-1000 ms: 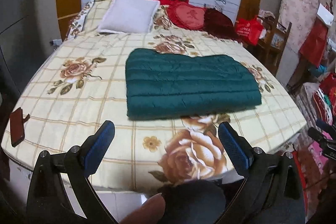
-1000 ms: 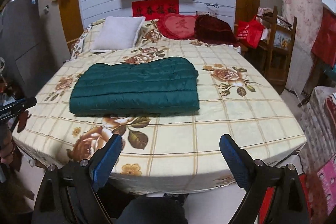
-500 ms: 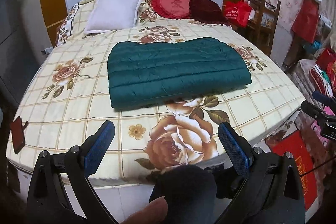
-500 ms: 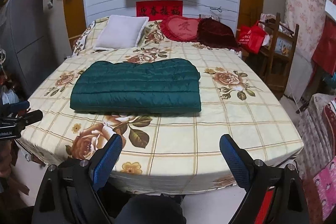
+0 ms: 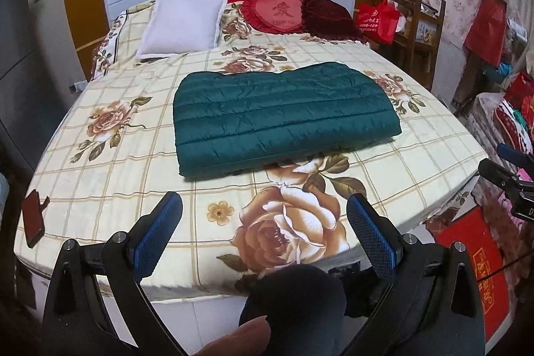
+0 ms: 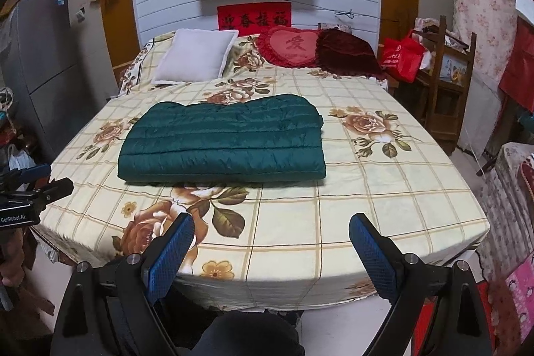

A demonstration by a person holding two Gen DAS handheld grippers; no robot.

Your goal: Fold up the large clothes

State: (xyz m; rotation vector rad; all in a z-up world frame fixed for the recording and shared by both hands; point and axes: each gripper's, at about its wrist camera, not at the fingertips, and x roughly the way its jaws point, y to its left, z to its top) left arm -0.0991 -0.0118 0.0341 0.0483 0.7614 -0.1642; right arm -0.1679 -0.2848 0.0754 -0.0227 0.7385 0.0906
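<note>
Black two-finger grippers, left (image 5: 263, 232) and right (image 6: 272, 247), with textured blue pads (image 5: 157, 234), silver screws, bare fingertip below.

Folded green jacket (image 6: 223, 139) flat on bed (image 6: 383, 189); right gripper (image 6: 272, 224) gaping, empty, near the bed's foot, well apart from the jacket.

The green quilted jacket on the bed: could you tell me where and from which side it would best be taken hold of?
Probably at its two near corners, coming from the foot of the bed. The green quilted jacket lies flat as a folded rectangle, long edge facing both open claws, left claw and right claw, so each can pinch one corner of the thick stacked layers.
</note>
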